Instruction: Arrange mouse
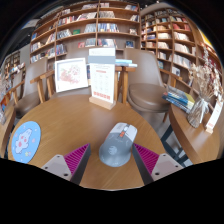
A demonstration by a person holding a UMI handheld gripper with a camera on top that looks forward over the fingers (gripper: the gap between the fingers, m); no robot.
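Note:
A grey and white mouse lies on the wooden table, between my two fingers. My gripper is open around it, with the pink pads at either side. A small gap shows at the left finger, and the right finger stands close to the mouse's side. The mouse's front end points away from me, toward a standing sign.
A round blue mat lies on the table left of the fingers. A standing sign and a framed picture stand beyond the mouse. A chair, a second table with flowers and bookshelves are behind.

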